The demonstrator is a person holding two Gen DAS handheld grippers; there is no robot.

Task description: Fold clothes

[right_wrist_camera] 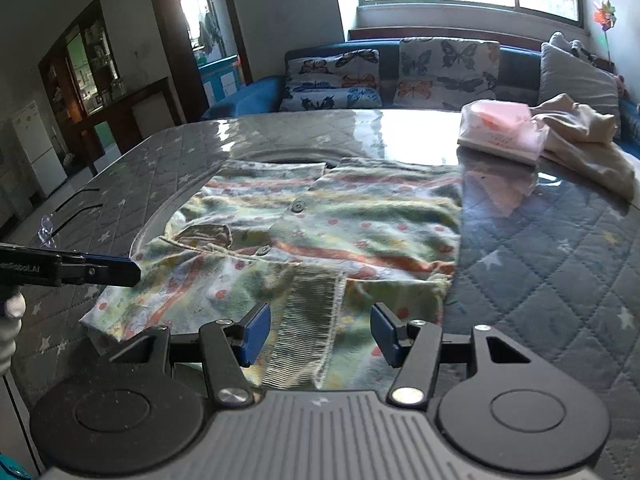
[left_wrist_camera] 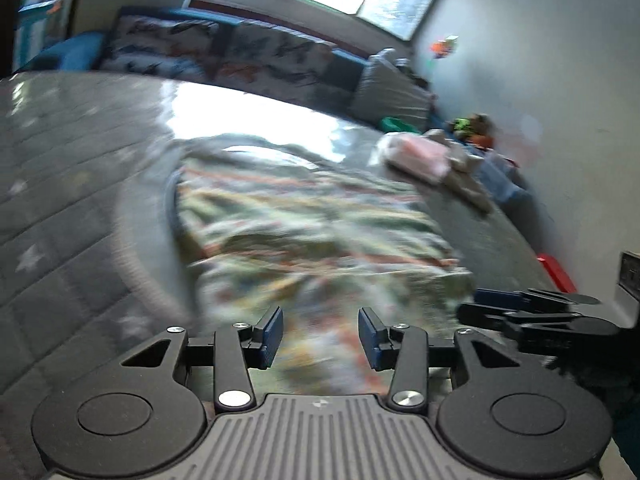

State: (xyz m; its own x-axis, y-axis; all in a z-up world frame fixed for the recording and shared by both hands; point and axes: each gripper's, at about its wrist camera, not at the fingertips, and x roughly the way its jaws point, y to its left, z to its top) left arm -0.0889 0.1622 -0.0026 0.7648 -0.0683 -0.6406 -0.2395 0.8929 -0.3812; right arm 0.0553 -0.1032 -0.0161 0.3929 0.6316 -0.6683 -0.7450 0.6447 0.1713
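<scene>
Nearby, pink packet (right_wrist_camera: 502,134) beside beige cloth (right_wrist_camera: 588,148)

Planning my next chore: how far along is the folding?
Partly done: the striped shirt lies spread on the table, one sleeve already turned in. Nothing in hand; left claw and right claw are open. The beige garment waits, crumpled.
</scene>
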